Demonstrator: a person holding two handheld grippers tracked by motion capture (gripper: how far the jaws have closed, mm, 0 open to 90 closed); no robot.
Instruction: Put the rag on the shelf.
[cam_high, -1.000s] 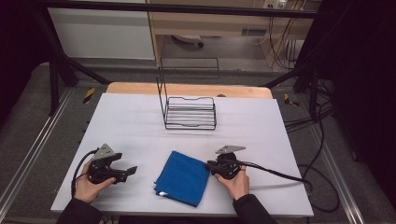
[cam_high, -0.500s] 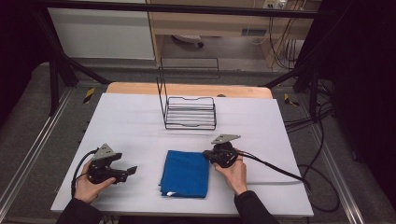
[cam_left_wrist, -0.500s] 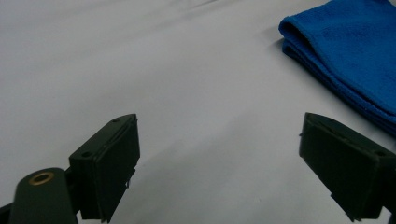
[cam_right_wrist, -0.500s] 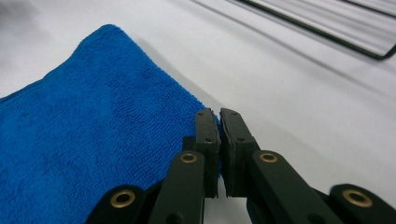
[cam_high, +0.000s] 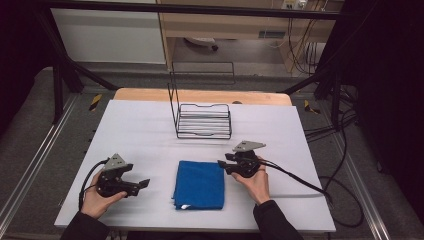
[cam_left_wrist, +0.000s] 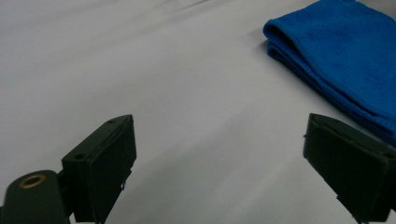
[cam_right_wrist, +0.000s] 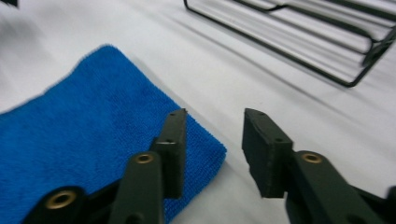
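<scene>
The right gripper (cam_right_wrist: 212, 140) is opening off the folded blue microfibre cloth (cam_high: 199, 184), holding nothing; withdraw clear of its corner. The left gripper (cam_left_wrist: 224, 163) is resting wide open, empty.

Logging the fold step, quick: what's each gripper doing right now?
Left gripper: open, empty, beside the blue towel.
Right gripper: open, jaws have just been opening, nothing between them, over the towel's corner.

- The right tongs (cam_right_wrist: 212, 140) have just been opening; the jaws stand apart with nothing between them.
- One jaw hangs over the corner of a folded blue cloth (cam_right_wrist: 79, 140) on the white desk (cam_right_wrist: 280, 88).
- A black wire rack (cam_right_wrist: 299, 32) lies beyond, well apart from the cloth.
</scene>
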